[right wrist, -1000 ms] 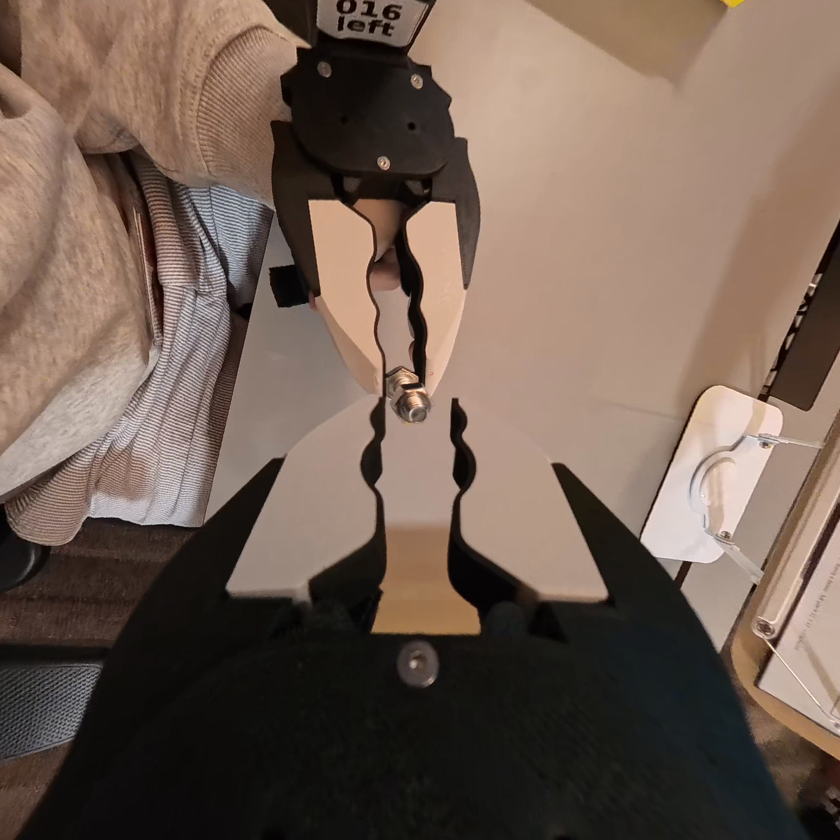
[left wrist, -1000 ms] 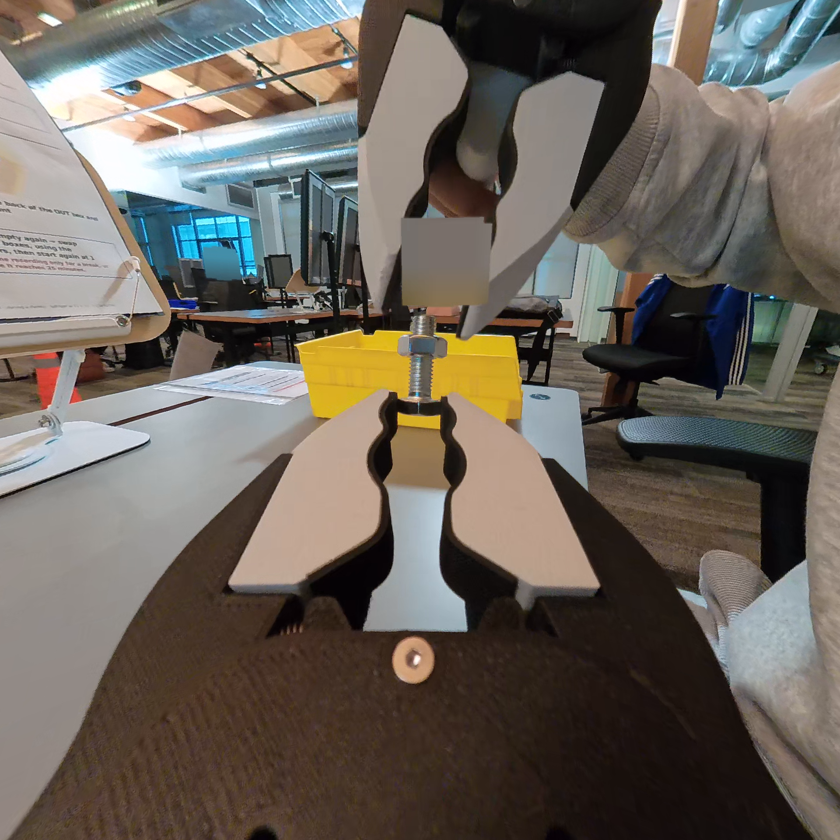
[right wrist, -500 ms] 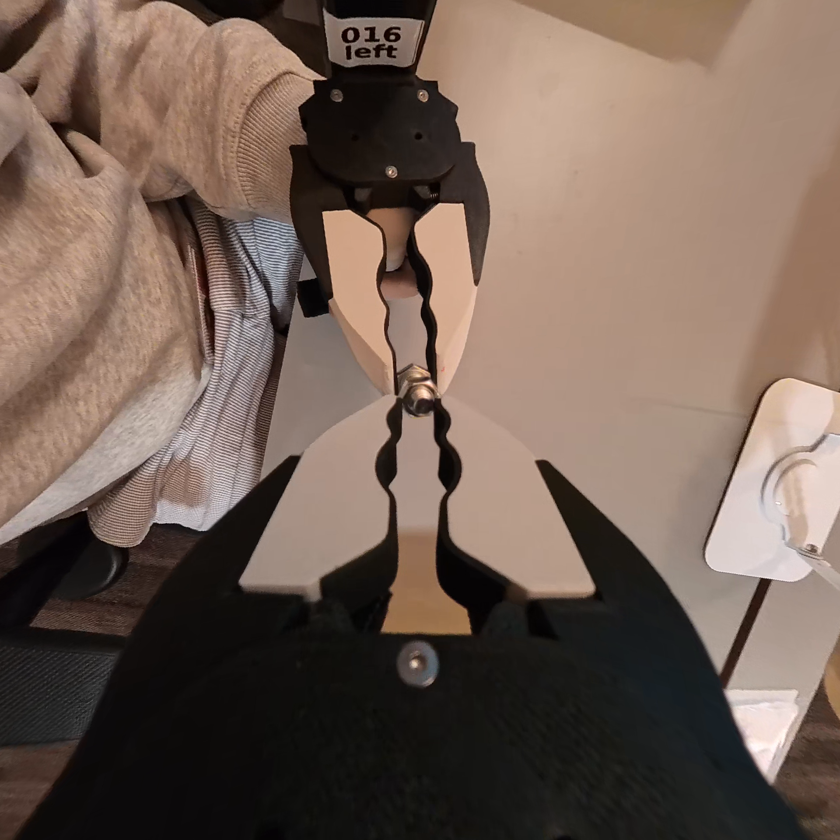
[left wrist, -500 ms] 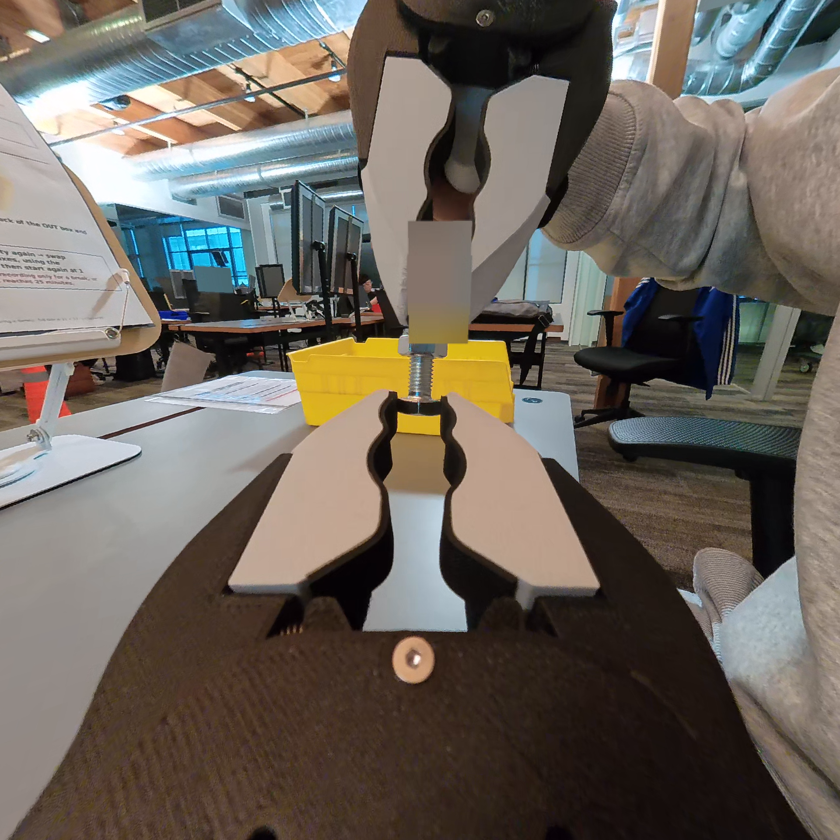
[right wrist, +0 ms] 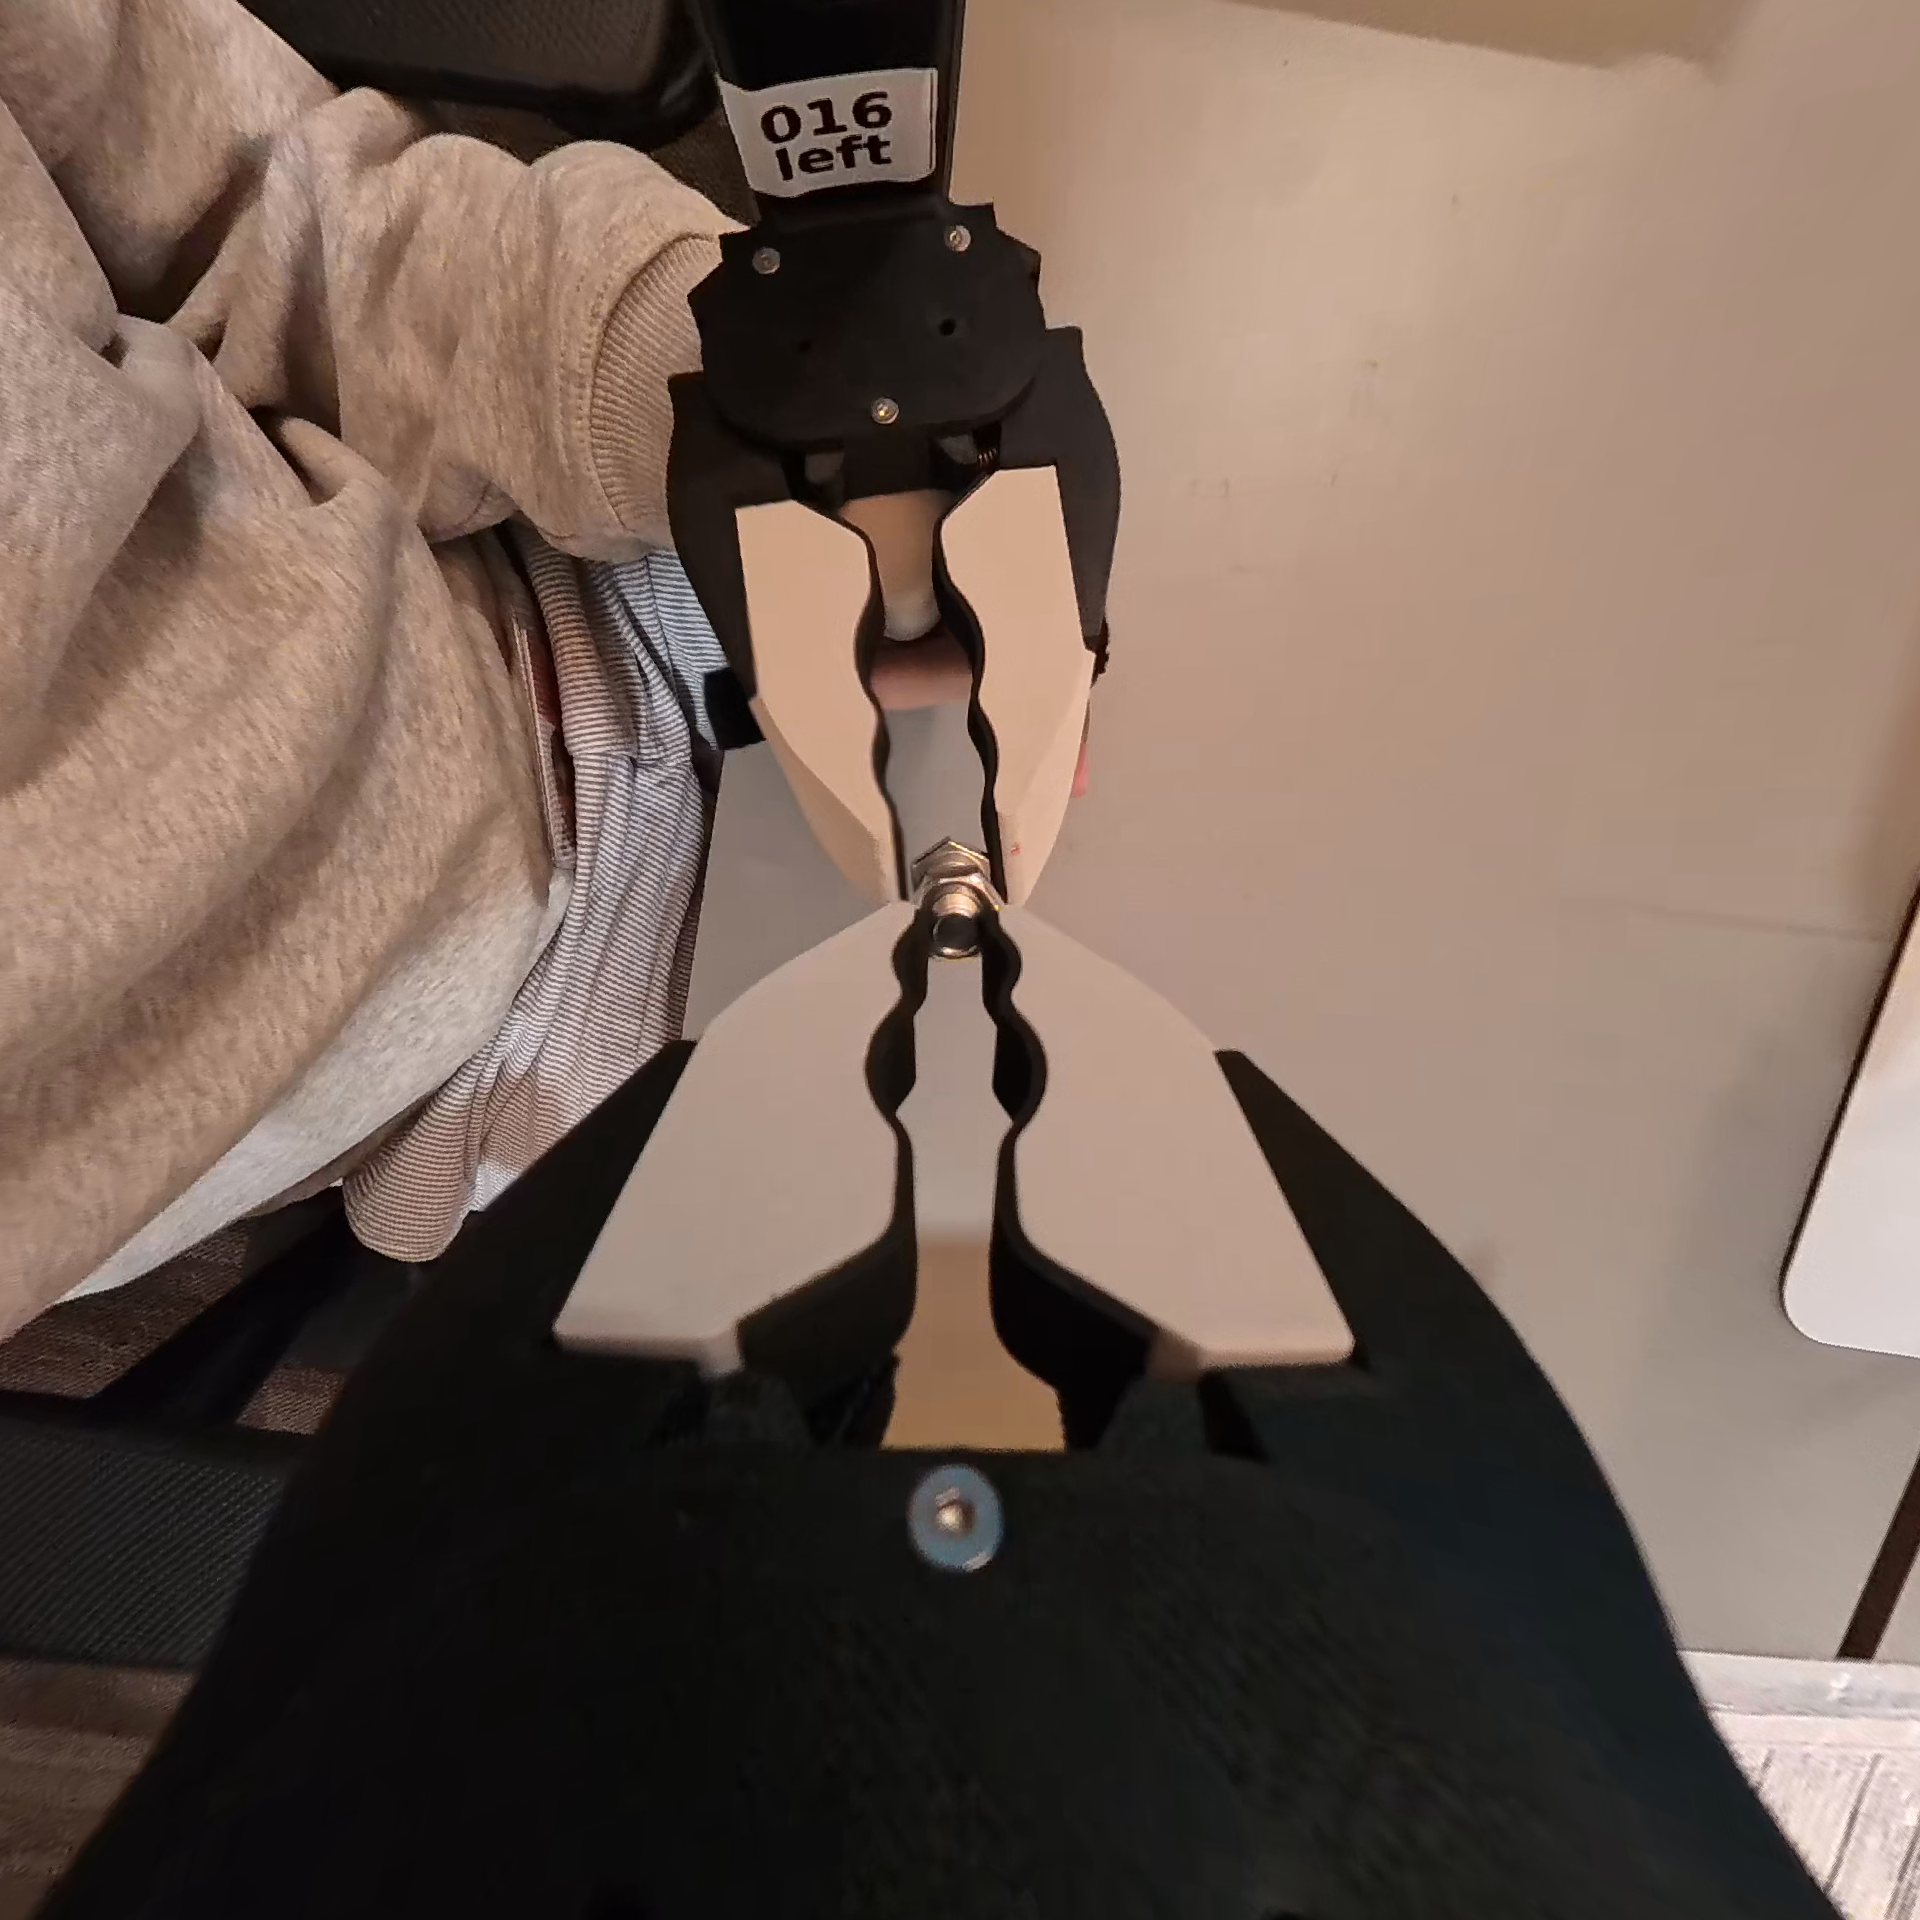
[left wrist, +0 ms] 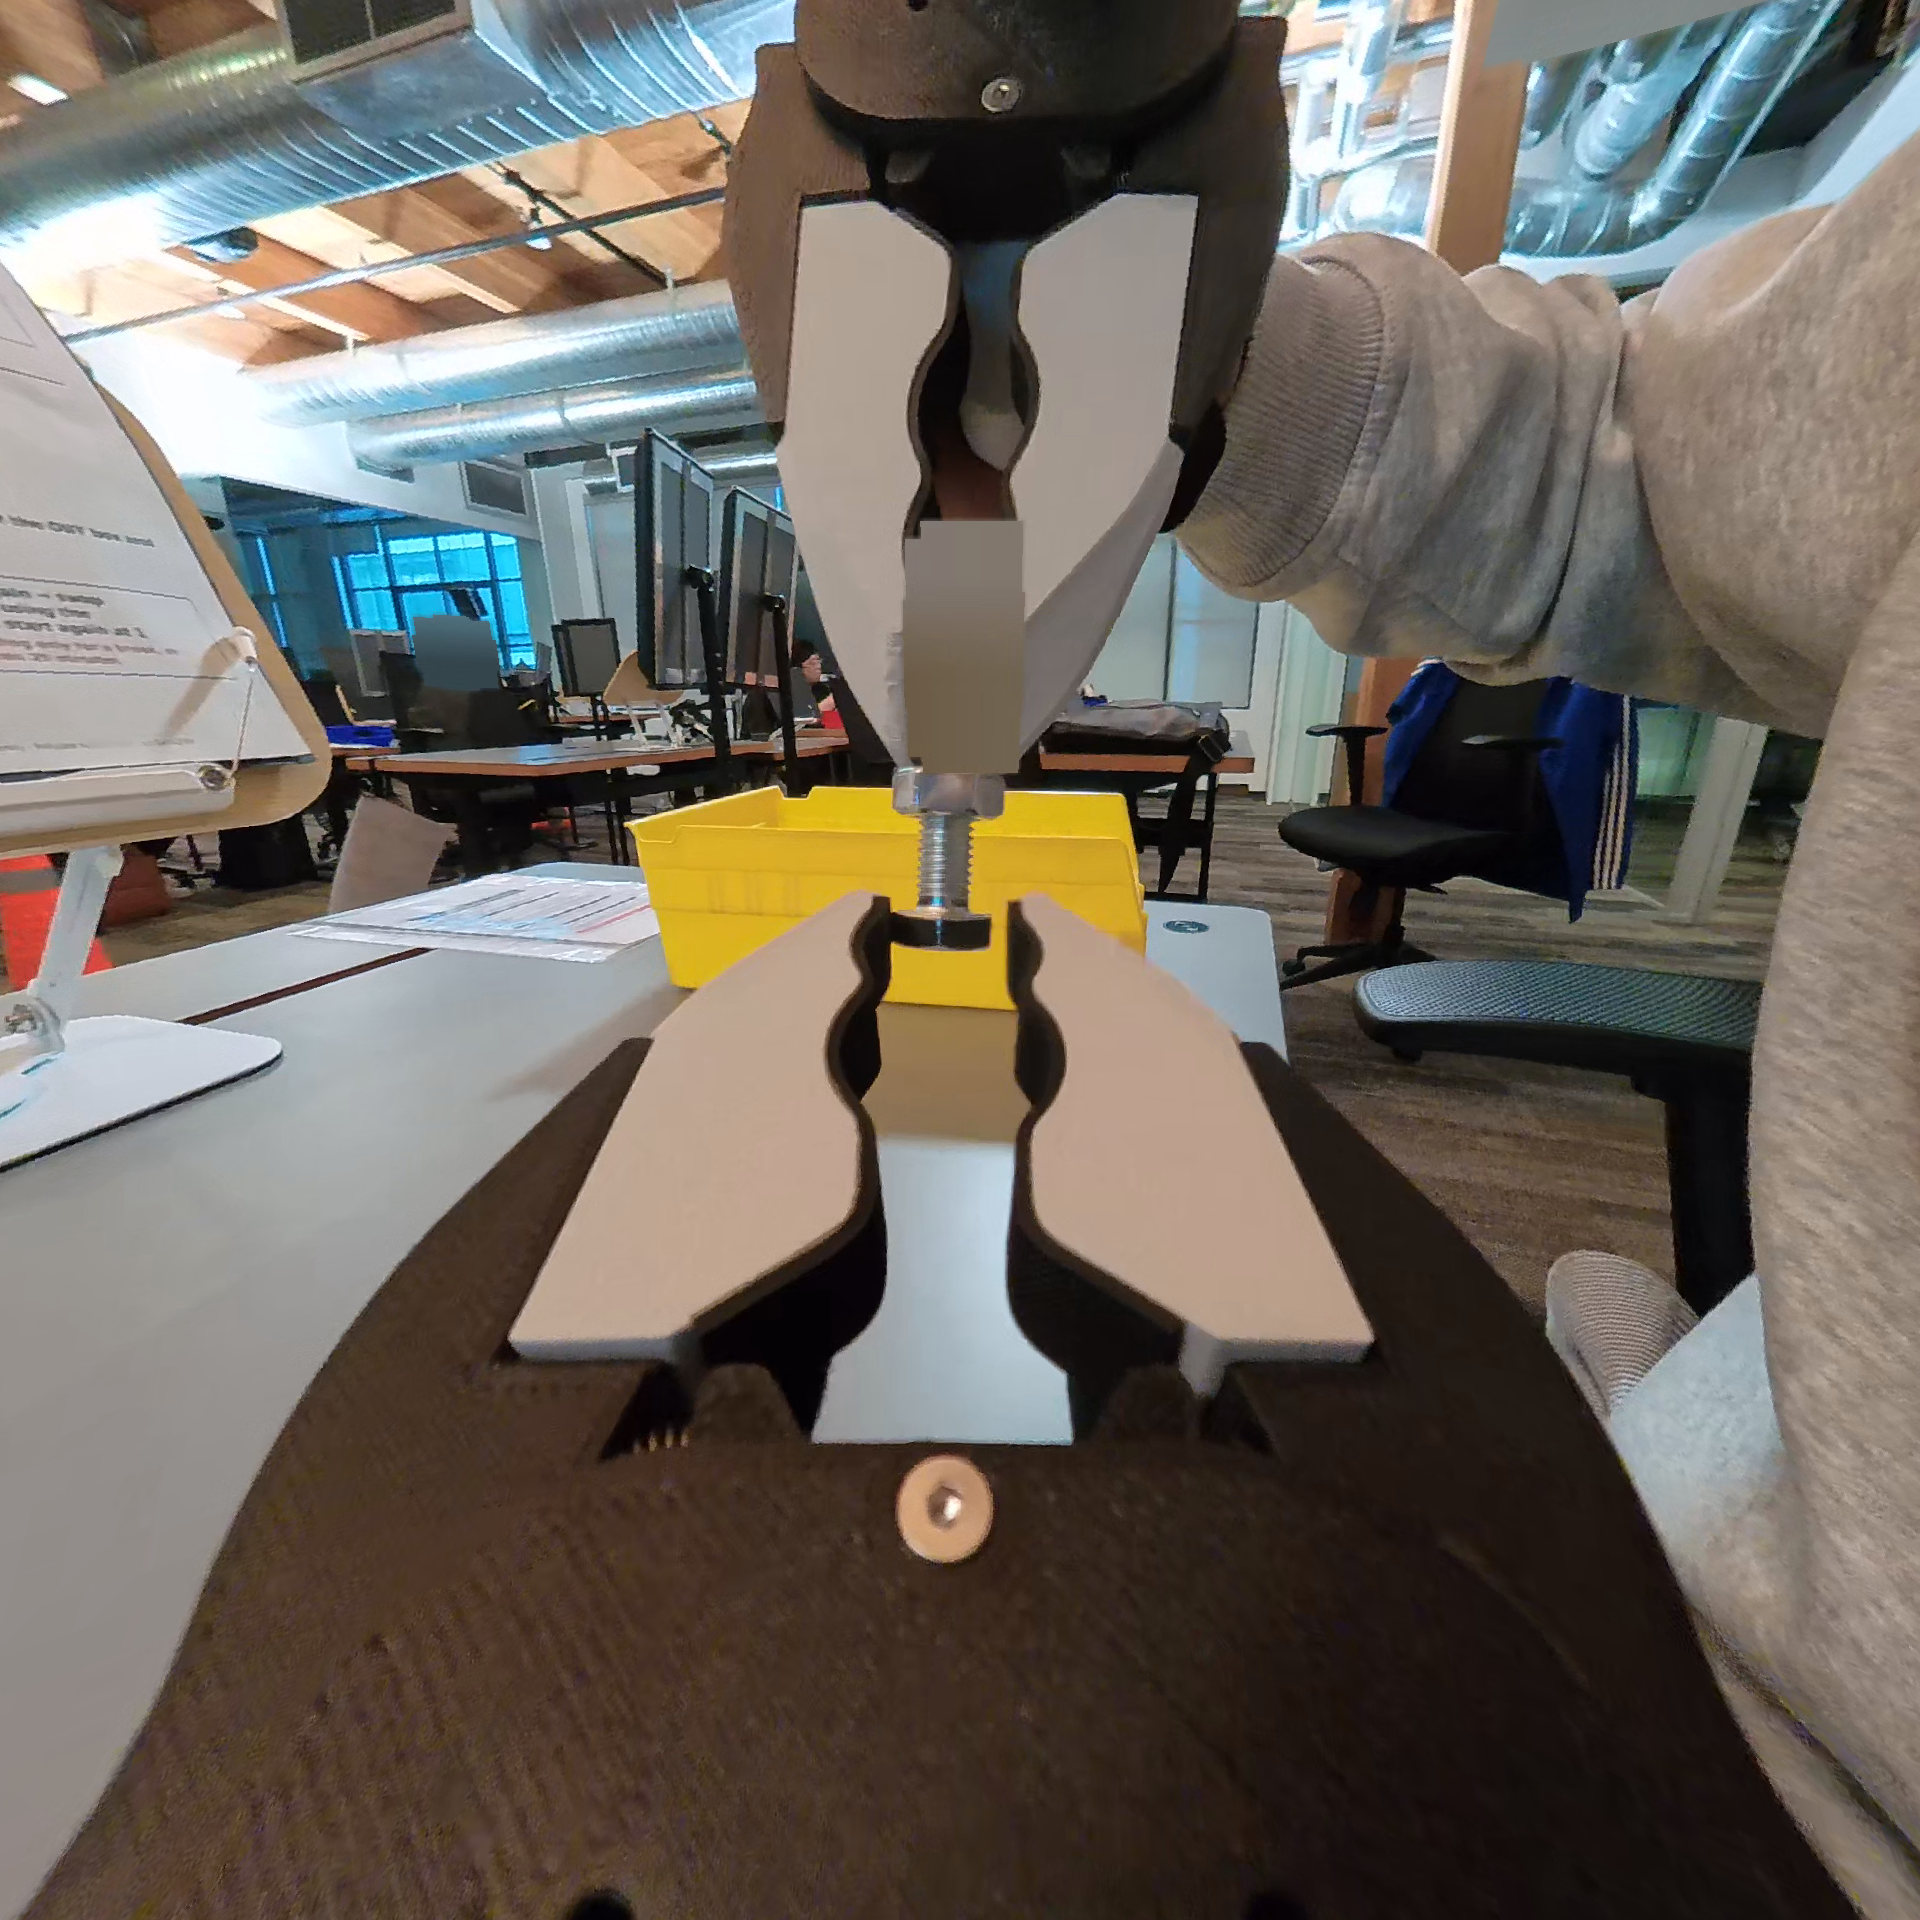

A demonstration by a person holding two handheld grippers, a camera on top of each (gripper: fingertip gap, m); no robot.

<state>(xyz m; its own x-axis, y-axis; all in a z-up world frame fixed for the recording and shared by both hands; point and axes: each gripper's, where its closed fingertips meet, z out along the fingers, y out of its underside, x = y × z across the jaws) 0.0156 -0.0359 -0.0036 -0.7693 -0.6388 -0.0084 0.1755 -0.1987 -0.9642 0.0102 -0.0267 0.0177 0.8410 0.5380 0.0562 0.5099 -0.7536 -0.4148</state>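
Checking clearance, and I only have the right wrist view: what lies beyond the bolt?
Observer: A yellow bin sits on the table, just past the left claw.
Operator: How much thread is free under the nut?
Observer: Bare thread shows on the bolt all the way from the nut down to the head.
Operator: Anything beside the bin?
Observer: A printed sheet lies flat on the table to its left.

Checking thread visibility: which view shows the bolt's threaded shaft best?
The left wrist view: the bolt stands upright in side profile, threads bare between the left gripper at its head and the nut above. The right wrist view looks down its axis, so only its end and the nut show.
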